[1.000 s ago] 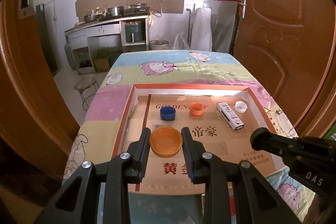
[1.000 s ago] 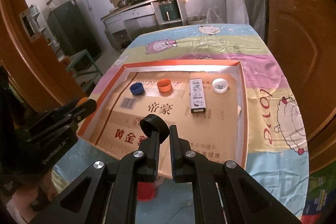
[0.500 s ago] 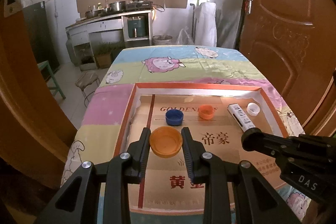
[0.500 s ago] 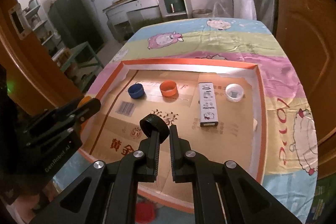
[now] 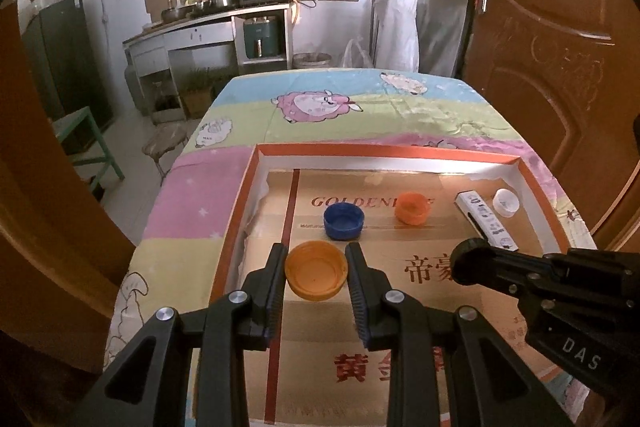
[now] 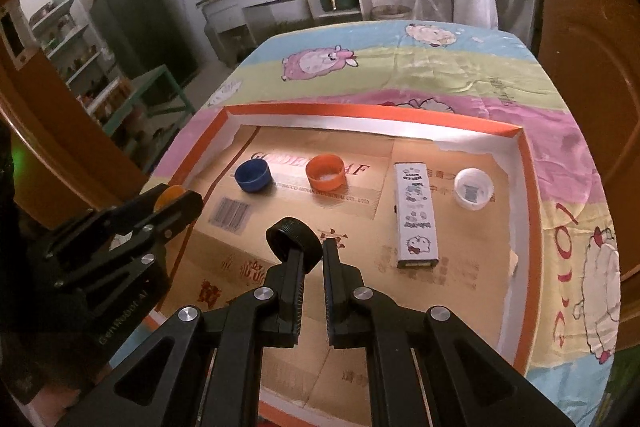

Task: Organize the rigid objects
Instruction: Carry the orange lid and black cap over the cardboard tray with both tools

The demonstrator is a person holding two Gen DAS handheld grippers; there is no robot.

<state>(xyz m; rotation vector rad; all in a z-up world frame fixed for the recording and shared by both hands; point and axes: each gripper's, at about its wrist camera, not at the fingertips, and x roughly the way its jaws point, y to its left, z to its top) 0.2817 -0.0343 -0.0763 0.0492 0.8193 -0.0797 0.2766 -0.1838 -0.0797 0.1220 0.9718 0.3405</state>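
Note:
My left gripper (image 5: 316, 259) is shut on a large orange cap (image 5: 316, 270) and holds it above the left part of a shallow cardboard tray (image 5: 384, 151). My right gripper (image 6: 312, 247) is shut on a black cap (image 6: 294, 241), held by its edge above the tray's middle (image 6: 360, 115). The right gripper also shows in the left wrist view (image 5: 468, 261). In the tray lie a blue cap (image 6: 253, 176), a small orange cap (image 6: 325, 171), a white patterned box (image 6: 416, 221) and a white cap (image 6: 473, 188).
The tray sits on a table with a sheep-print cloth (image 5: 360, 107). A brown door (image 5: 560, 27) stands close on the right. A door frame is on the left. A kitchen counter (image 5: 208, 27) and a green stool (image 5: 88, 139) are beyond the table.
Both grippers have moved forward over the tray with their caps still held. The caps and box in the tray have not moved.

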